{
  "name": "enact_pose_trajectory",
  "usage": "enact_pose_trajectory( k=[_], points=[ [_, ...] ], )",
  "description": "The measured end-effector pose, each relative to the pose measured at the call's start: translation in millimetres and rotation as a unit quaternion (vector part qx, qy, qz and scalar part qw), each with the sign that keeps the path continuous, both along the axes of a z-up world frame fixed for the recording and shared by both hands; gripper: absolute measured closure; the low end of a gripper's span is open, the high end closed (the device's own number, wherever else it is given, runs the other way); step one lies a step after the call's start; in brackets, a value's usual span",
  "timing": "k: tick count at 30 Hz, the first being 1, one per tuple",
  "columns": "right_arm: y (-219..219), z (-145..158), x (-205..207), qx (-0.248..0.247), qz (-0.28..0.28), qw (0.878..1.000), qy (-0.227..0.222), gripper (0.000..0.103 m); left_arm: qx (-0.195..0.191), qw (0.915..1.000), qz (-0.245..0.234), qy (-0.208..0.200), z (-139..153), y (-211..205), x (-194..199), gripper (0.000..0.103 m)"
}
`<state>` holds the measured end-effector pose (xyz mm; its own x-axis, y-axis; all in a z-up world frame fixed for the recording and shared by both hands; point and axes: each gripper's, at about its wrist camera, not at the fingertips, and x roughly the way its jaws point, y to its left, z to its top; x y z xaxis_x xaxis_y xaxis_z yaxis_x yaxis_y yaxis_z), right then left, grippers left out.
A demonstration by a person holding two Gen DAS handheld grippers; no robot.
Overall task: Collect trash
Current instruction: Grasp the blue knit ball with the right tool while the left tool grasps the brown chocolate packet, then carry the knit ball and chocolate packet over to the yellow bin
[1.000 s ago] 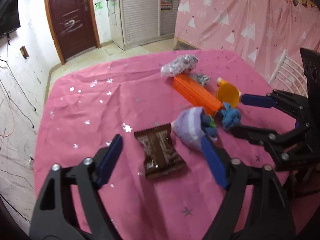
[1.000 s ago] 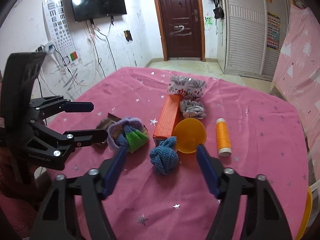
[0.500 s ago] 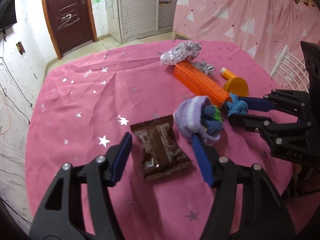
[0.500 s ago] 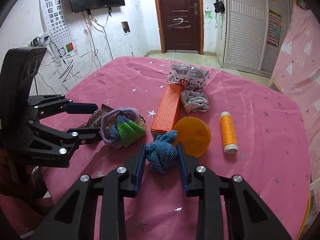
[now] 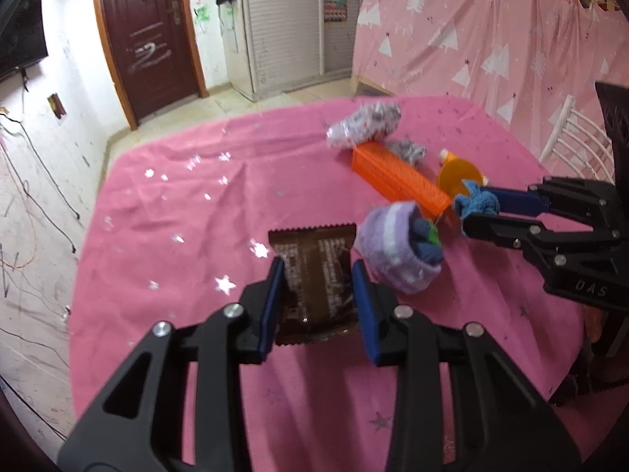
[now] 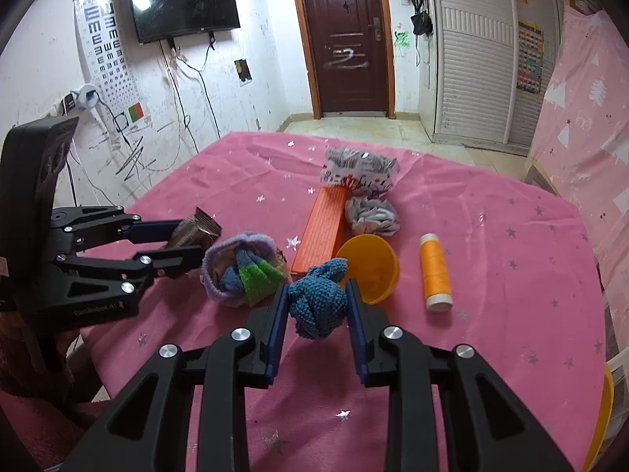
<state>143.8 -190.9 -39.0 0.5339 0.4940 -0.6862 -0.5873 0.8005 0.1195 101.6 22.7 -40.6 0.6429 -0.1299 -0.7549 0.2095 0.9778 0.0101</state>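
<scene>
Left gripper [image 5: 317, 275]: jaws have just been closing and now clamp the brown foil snack wrapper [image 5: 314, 271] by its two long edges. Right gripper [image 6: 314, 306]: jaws nearly closed, pads pressed on both sides of the blue knitted cloth ball [image 6: 317, 302].

Round table with pink star-print cloth [image 6: 491, 236]: carries every item. In the right wrist view, the orange rectangular box [image 6: 323, 227] lies at 12 o'clock from the ball, the orange plastic bowl [image 6: 369, 267] at 2 o'clock and touching it, the purple rolled sock bundle [image 6: 240, 267] at 9 o'clock.

Step in hand: grasp, judged complete on both sides. The next move calls for a straight lift clear of the neighbouring items, then transfer to a bin; none is visible.

Wrapper orientation, left wrist view: flat on the cloth, long axis running 12 to 6 o'clock, serrated end at 12.
</scene>
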Motion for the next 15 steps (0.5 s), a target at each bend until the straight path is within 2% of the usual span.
enact_pose_trajectory(
  k=[6,15],
  points=[
    [-11.2,8.9,-3.5,0.014,-0.008,1.0,-0.01,0.081,0.006,0.9997,0.007,-0.023,22.8,2.5,-4.7,0.07],
    [-31.6,19.5,-7.4,0.035,-0.024,0.999,-0.022,0.081,0.014,0.9993,-0.006,-0.033,36.2,-15.8,-9.4,0.07]
  ],
)
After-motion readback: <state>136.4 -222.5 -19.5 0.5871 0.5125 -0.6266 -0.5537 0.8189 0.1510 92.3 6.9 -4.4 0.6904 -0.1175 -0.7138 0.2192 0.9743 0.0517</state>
